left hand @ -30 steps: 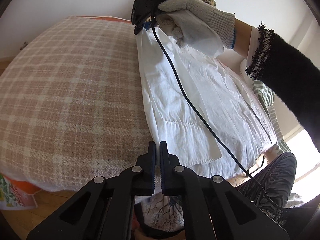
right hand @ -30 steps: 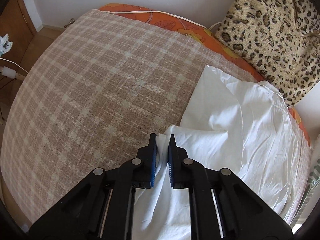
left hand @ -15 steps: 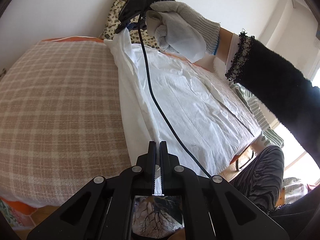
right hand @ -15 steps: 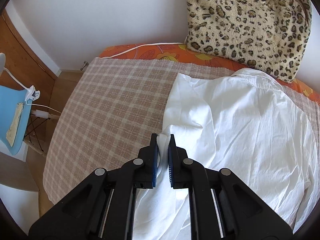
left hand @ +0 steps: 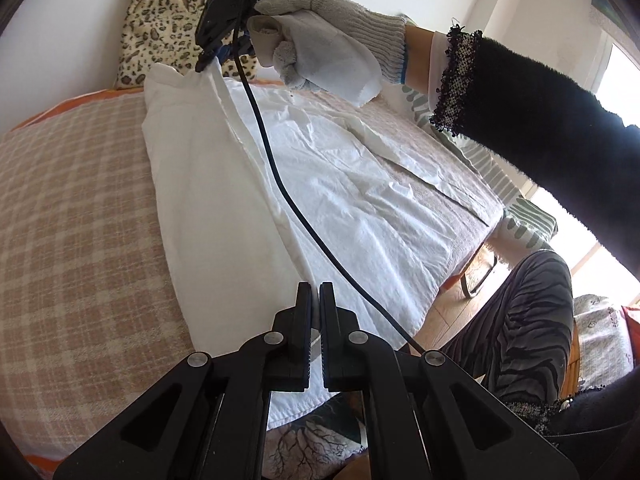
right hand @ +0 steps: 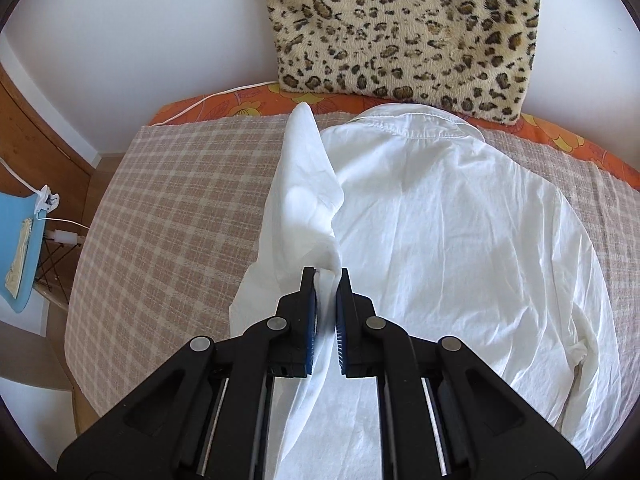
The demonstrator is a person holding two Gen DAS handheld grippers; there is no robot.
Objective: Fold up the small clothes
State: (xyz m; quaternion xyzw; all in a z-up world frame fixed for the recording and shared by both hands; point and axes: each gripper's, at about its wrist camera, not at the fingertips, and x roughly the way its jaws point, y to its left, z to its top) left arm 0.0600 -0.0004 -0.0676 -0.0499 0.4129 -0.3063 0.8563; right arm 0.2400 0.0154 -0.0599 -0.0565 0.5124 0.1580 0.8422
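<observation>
A white shirt (right hand: 448,216) lies back side up on the checked blanket (right hand: 172,208), its collar toward the leopard cushion. My right gripper (right hand: 327,276) is shut on the shirt's left edge and holds it lifted above the blanket. In the left wrist view the right gripper (left hand: 210,58) appears at the top, held by a gloved hand (left hand: 320,32), with the white shirt (left hand: 340,184) hanging from it. My left gripper (left hand: 315,294) is shut on the shirt's near hem edge, and the raised side stretches between both grippers.
A leopard-print cushion (right hand: 404,28) leans on the wall at the bed's head. An orange floral sheet (right hand: 224,104) shows under the blanket. A blue chair (right hand: 20,236) with a white cable stands at left. The person's striped-trousered leg (left hand: 516,320) is beside the bed.
Both grippers have lifted the shirt's left side and carried it over toward the middle of the shirt. The whole shirt back and cushion now show in the right wrist view.
</observation>
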